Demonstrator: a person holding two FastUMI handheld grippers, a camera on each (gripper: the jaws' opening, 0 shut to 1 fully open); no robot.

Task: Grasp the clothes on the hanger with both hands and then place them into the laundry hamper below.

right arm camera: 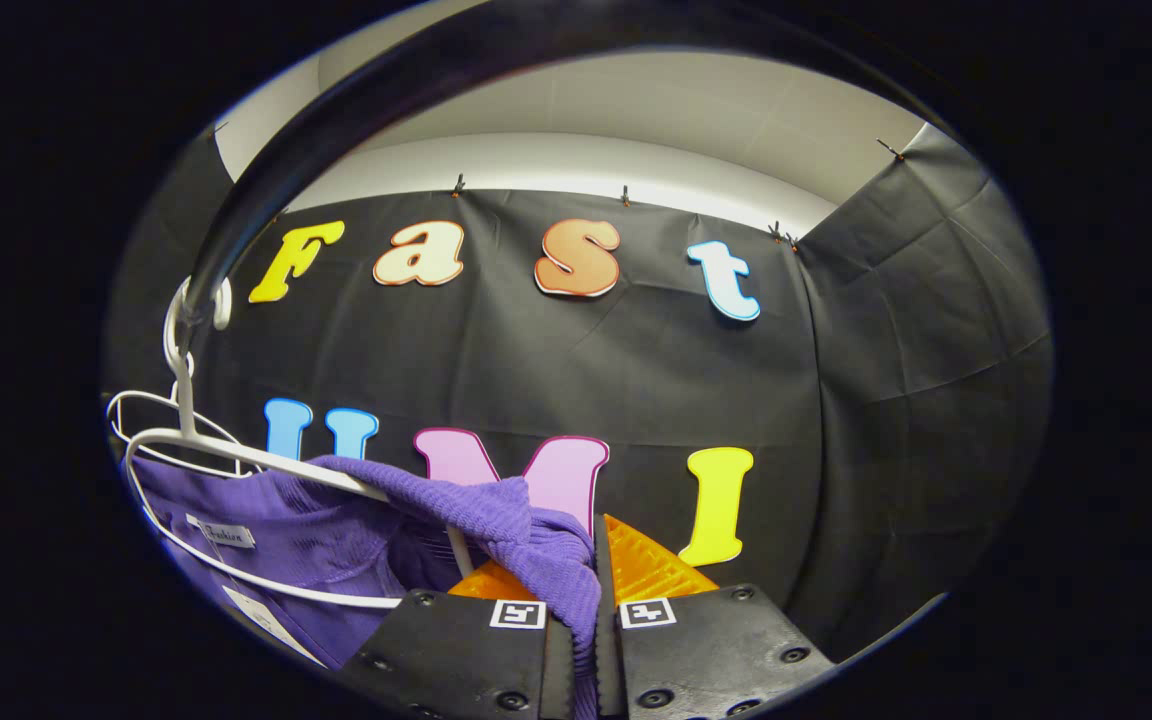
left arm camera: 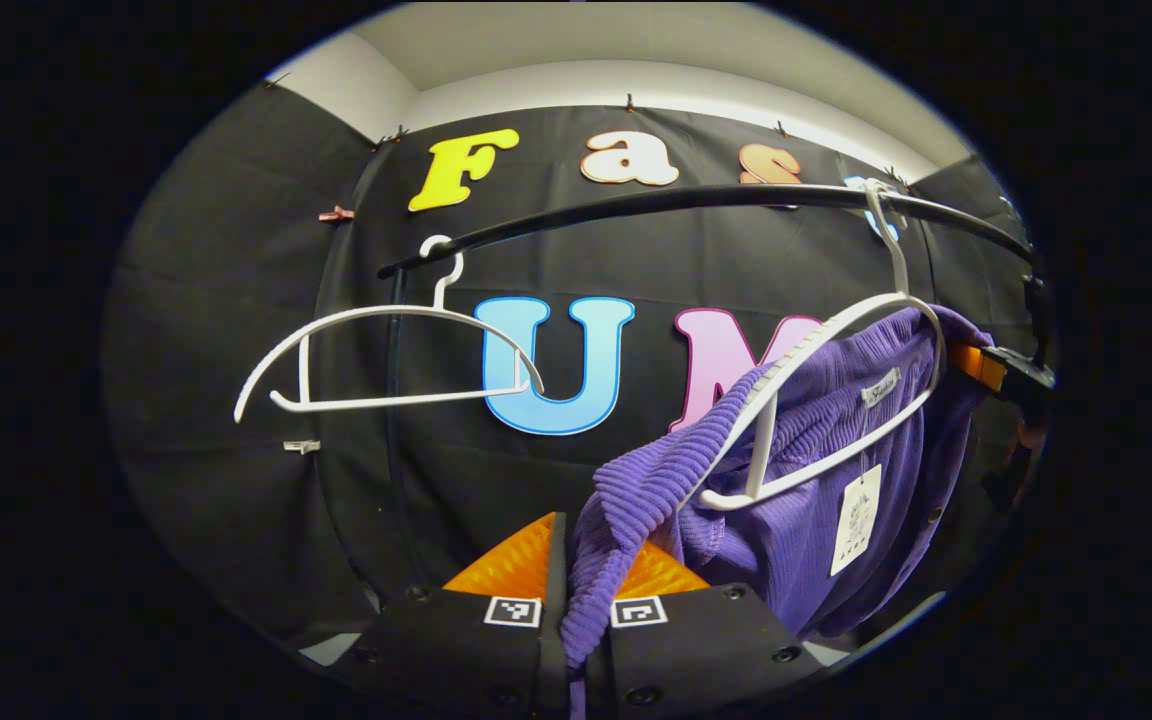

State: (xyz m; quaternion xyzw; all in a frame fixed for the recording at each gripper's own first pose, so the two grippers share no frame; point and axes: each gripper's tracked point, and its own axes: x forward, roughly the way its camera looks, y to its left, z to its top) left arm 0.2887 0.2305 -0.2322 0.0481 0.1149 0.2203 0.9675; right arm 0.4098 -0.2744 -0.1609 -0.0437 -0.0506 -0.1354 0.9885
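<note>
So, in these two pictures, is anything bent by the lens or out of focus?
Left gripper view: the rail bows with the fisheye, the purple garment is sharp. Right gripper view: the rail is a blurred arc close to the lens, the garment sharp.

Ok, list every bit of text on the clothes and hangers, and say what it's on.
Neck label on the purple sweater: one script word, too blurred to read.
Paper hang tag: print too small to read.
Empty white hanger: no text.
</note>
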